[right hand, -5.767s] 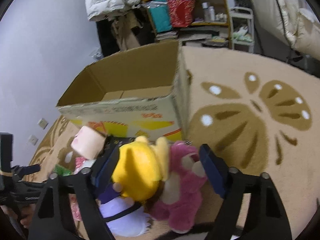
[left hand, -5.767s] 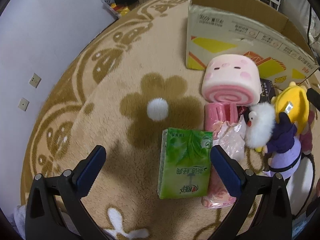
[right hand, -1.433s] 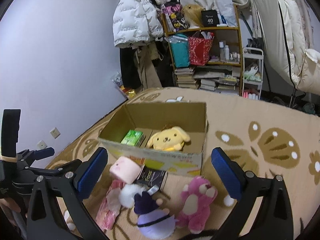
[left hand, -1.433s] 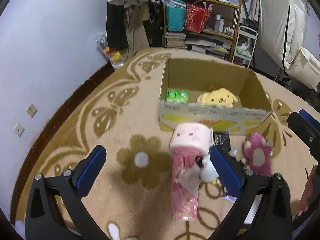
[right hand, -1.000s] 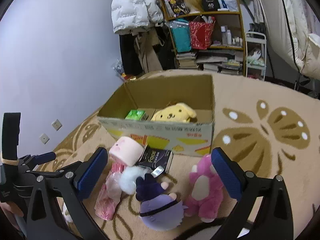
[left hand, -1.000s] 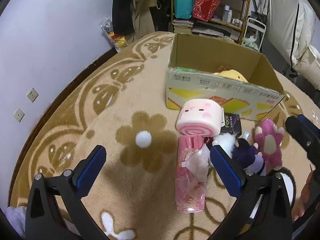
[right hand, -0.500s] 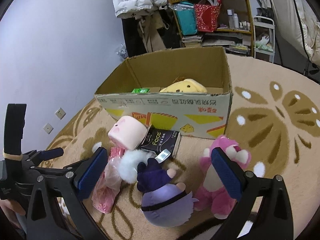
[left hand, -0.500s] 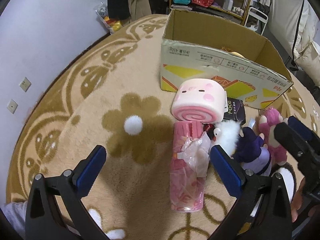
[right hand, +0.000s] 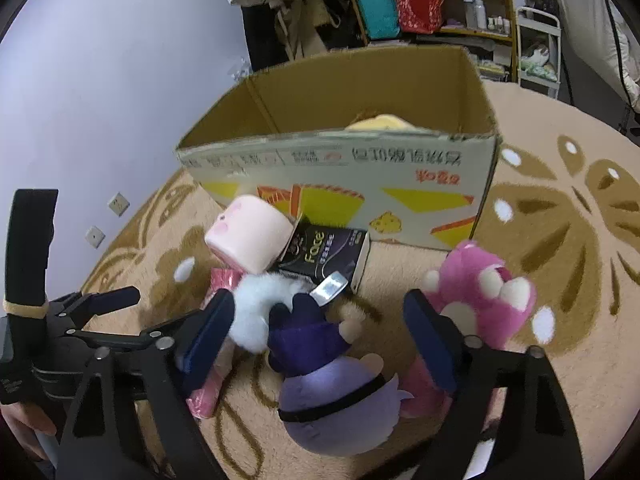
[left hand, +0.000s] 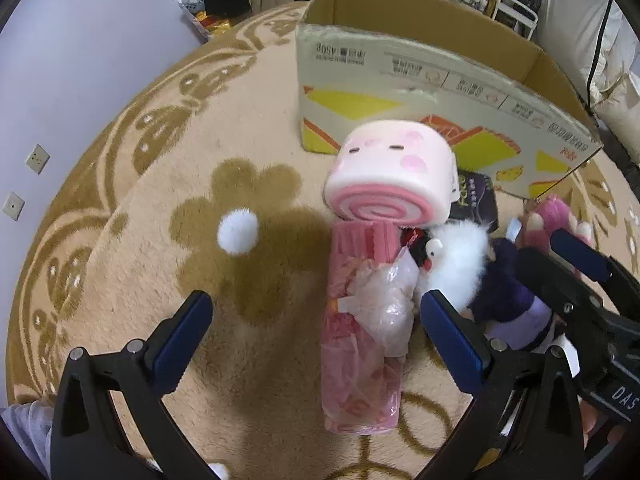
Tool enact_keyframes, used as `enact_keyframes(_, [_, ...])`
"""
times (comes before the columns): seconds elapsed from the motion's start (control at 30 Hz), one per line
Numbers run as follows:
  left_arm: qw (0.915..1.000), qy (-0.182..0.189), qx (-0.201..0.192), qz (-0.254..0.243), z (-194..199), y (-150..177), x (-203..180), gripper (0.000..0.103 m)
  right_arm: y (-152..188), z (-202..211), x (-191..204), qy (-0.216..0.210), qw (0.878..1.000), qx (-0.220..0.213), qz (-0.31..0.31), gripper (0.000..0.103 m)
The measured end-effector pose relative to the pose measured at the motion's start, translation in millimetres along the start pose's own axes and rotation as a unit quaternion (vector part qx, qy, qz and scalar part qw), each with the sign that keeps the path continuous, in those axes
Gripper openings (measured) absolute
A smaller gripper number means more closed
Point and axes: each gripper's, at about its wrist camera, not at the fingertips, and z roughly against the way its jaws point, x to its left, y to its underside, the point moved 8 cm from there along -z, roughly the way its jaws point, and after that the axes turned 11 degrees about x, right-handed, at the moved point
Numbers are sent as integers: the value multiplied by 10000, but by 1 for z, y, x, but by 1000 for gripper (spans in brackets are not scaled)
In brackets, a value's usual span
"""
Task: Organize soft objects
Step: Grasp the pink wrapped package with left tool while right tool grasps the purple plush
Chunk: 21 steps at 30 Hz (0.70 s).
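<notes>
My left gripper (left hand: 316,340) is open above the pink tissue pack (left hand: 362,344) on the rug. A pink swiss-roll plush (left hand: 390,180) lies beyond it, against the cardboard box (left hand: 400,84). My right gripper (right hand: 320,340) is open around the purple plush (right hand: 328,376), its fingers on either side. A white fluffy plush (right hand: 260,312) lies to its left, a pink bear (right hand: 484,292) to its right, a dark tissue box (right hand: 324,256) behind. A yellow plush (right hand: 380,122) sits inside the box (right hand: 340,160).
The beige patterned rug (left hand: 140,184) covers the floor. A wall with sockets (left hand: 36,158) runs along the left. Shelves with bags (right hand: 420,0) and hanging coats stand behind the box. The right gripper's arm (left hand: 580,292) shows at the left wrist view's right edge.
Both grippers have moved down and closer to the toys. The right gripper now straddles the purple plush; the left now hovers over the pink tissue pack.
</notes>
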Motion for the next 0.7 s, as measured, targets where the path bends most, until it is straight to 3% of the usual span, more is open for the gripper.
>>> enact_keyframes(0.33, [9997,98,233,-44,-17,2,-5,102,2,-10,0,-124,9997,232,20,74])
enact_keyframes(0.7, [9989,-124,441,-89,-35,2,-2,102,7,-26,-2,-78,9984,549,79,73])
